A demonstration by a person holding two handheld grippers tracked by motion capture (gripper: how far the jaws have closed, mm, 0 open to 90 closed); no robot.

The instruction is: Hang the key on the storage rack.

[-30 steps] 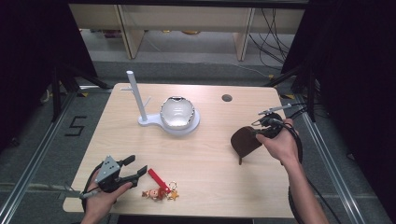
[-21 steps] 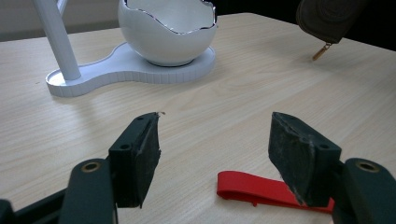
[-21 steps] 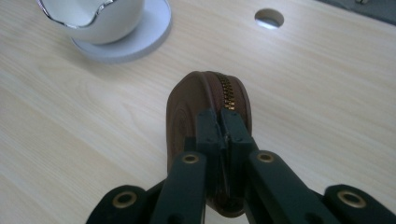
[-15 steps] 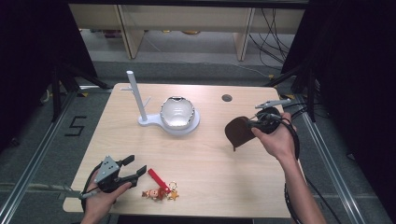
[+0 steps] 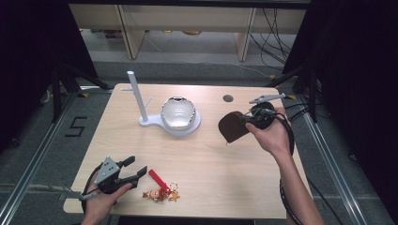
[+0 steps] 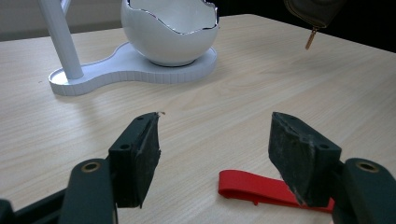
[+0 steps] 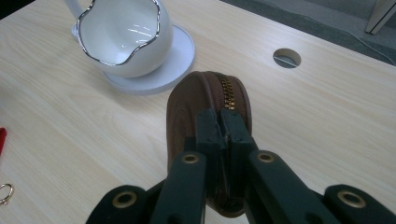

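Right gripper (image 5: 248, 120) is clamped tight on a brown zip pouch (image 5: 232, 126), jaws nearly meeting on the zipper edge. Pouch is off the table (image 5: 206, 159), hanging in the air over its right half, just right of the white stand. In the right gripper view the pouch (image 7: 205, 102) sits edge-up between the jaws, brass zipper teeth (image 7: 228, 93) running along the top. Its zipper pull (image 6: 310, 39) dangles free below the pouch in the left gripper view.

Left gripper (image 5: 136, 169) sits at the near left of the table with its jaws wide apart and nothing between them. It points toward a red strap (image 5: 159, 182), close to it; whether the tips touch it, can't tell. In the left gripper view the strap (image 6: 254, 189) lies flat on the wood near the right-hand jaw.

The strap belongs to a keychain with a small figure charm (image 5: 154, 194) and a ring (image 5: 173, 186), all lying near the front table edge.

White stand base (image 5: 185, 130) sits mid-table, carrying an eggshell-shaped bowl (image 5: 178, 112) with a silver rim, and an upright white post (image 5: 134, 96) at its left end. Bowl looks empty from the right gripper view (image 7: 123, 39).

Round cable hole (image 5: 228, 98) in the tabletop, far side, behind the pouch.
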